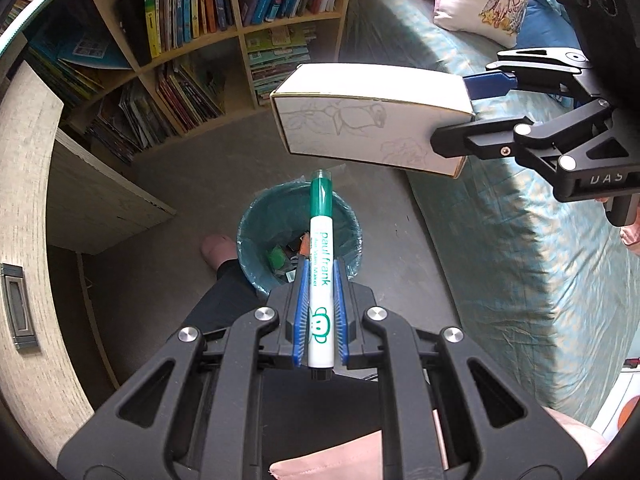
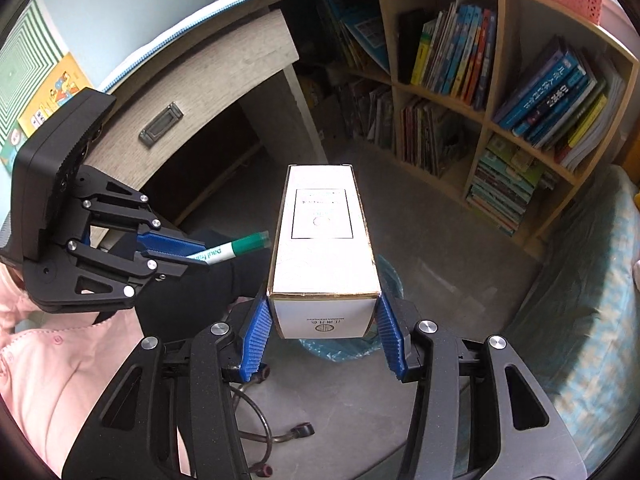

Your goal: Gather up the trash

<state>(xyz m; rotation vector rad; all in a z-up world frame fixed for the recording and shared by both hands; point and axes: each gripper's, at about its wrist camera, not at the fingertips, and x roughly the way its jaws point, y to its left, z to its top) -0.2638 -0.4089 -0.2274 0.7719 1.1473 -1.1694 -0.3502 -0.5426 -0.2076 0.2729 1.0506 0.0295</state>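
Observation:
My left gripper (image 1: 320,268) is shut on a white marker with a green cap (image 1: 321,256), which points down over a small bin lined with a blue-green bag (image 1: 256,236). Several scraps lie inside the bin. My right gripper (image 2: 324,300) is shut on a long white cardboard box (image 2: 324,236), its blue pads pressing both long sides. In the left wrist view the box (image 1: 372,120) hangs above and to the right of the bin. In the right wrist view the left gripper (image 2: 196,252) with the marker (image 2: 236,249) sits left of the box, and the bin's rim (image 2: 390,276) peeks out beneath.
A wooden bookshelf (image 1: 240,36) full of books stands behind the bin. A desk with a drawer handle (image 1: 16,300) is at the left, a bed with a light blue cover (image 1: 500,240) at the right. A person's dark trouser leg (image 1: 224,300) and foot lie beside the bin on the grey floor.

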